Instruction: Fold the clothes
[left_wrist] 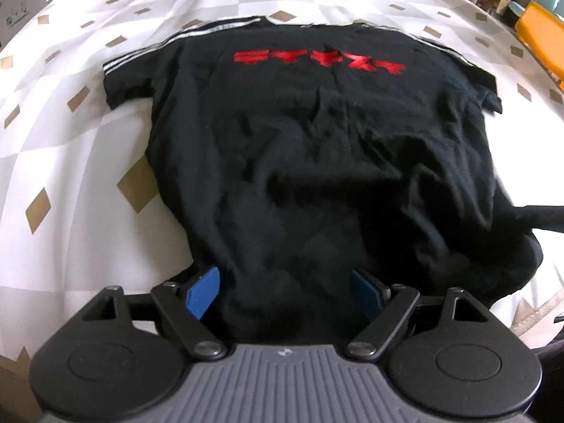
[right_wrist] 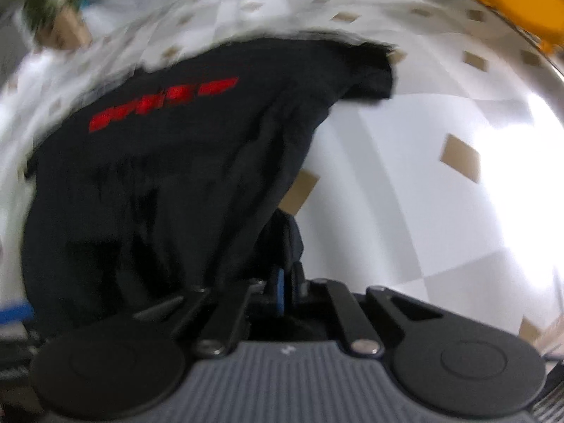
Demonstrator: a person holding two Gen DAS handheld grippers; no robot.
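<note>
A black T-shirt [left_wrist: 317,148] with red lettering [left_wrist: 319,60] lies spread on a white bedcover [left_wrist: 81,141] patterned with tan diamonds. The left gripper [left_wrist: 282,290] stands wide at the hem, blue pads either side of the cloth, not pressing. The right gripper [right_wrist: 287,282] is closed, pinching the shirt's side edge. An orange chair [left_wrist: 543,35] and shelves stand beyond. The right wrist view is blurred; the room's details there are unreadable.

Right wrist view blurred; T-shirt [right_wrist: 158,176] lettering [right_wrist: 158,105] unreadable.
</note>
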